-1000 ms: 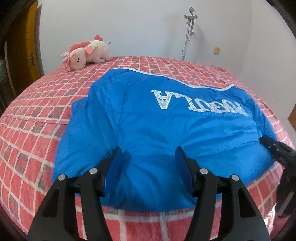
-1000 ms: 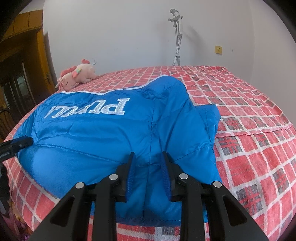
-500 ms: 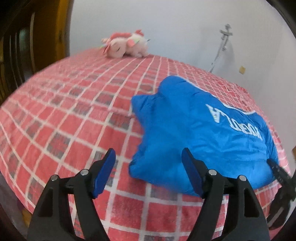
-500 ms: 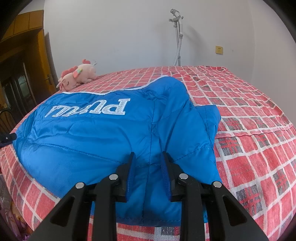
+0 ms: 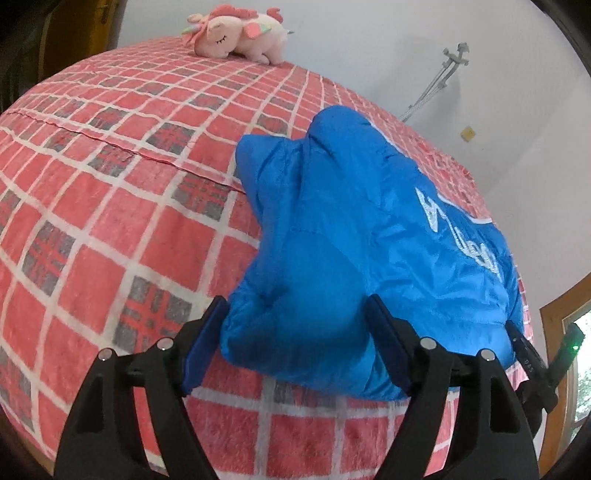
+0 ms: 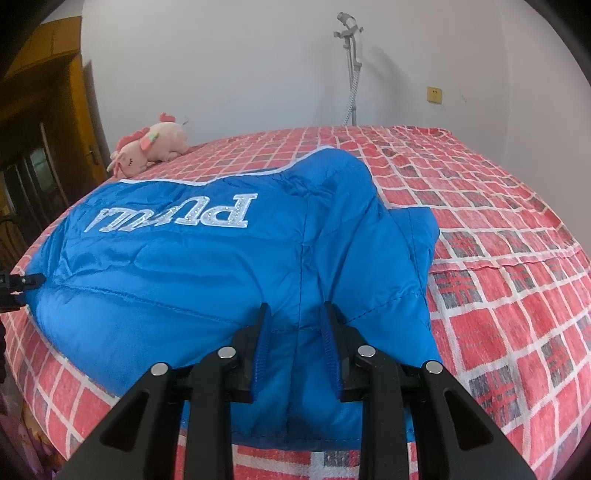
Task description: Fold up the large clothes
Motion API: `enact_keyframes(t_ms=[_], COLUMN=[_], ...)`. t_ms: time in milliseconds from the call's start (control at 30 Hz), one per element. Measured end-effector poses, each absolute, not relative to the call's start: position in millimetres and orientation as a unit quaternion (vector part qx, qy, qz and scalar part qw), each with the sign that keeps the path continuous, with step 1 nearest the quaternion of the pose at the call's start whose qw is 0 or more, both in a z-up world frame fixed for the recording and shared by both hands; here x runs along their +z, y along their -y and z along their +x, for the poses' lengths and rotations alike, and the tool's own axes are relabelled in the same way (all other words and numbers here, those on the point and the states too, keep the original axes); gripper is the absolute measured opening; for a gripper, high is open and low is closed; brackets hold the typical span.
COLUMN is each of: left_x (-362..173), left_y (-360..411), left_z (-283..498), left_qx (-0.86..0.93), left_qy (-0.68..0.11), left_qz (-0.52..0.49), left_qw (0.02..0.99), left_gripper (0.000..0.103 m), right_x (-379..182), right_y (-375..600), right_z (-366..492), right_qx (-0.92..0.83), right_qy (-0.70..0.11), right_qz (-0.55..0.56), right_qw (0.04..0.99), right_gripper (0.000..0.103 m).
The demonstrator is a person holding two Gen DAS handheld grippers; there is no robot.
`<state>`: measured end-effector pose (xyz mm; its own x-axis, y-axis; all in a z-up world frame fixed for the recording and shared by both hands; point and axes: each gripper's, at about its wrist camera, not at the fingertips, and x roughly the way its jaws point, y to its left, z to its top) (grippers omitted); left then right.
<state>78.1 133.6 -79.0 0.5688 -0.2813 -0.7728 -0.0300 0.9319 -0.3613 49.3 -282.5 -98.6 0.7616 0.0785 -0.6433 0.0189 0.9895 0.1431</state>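
One blue jacket [image 6: 207, 280], one plush toy [image 5: 236, 35], one checked bedspread [image 5: 110, 206]

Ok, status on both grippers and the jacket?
Left gripper open around blue puffy jacket's corner. Right gripper shut on its near hem. Nothing in the way; pink plush toy far off.

A: Any lettering on the puffy blue quilted jacket [image 6: 192, 280]?

B: Yes, silver glittery capitals [image 6: 173, 218] across it. In the right wrist view they stand upside down; "PU" is clear, and the remaining letters are too squashed to make out.

A: And in the left wrist view?

B: The same silver lettering [image 5: 458, 236] runs slanted and foreshortened; I can't read it there. Small white marks sit on a black part at the right edge, illegible.
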Motion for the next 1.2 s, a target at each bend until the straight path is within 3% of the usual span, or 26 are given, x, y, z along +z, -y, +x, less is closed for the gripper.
enact_keyframes(t_ms=[200,367,867,1200], left_x=[-72.2,-63.3,-81.4,-13.1], left_y=[-113.4,-113.2,-120.5,-90.6], left_z=[77.1,63.9,61.2,45.4], left_qx=[-0.058,-0.061,-0.083,-0.103], left_qy=[-0.437,-0.421,-0.4,-0.329], left_qz=[-0.107,-0.13,-0.159,-0.116], left_qw=[0.891,0.896,0.899,0.932], left_gripper=[0.051,0.027,0.027,0.022], right_x=[-98.9,-98.0,-97.4,-54.0], right_y=[279.3,276.4,274.9,299.8], right_z=[51.2,52.3,58.1,49.0], right_qx=[0.005,-0.001,-0.009,0.05], right_qy=[-0.344,-0.35,-0.359,-0.382], right_qz=[0.067,0.064,0.059,0.099], right_qw=[0.937,0.935,0.931,0.917], right_gripper=[0.028,0.028,0.028,0.033])
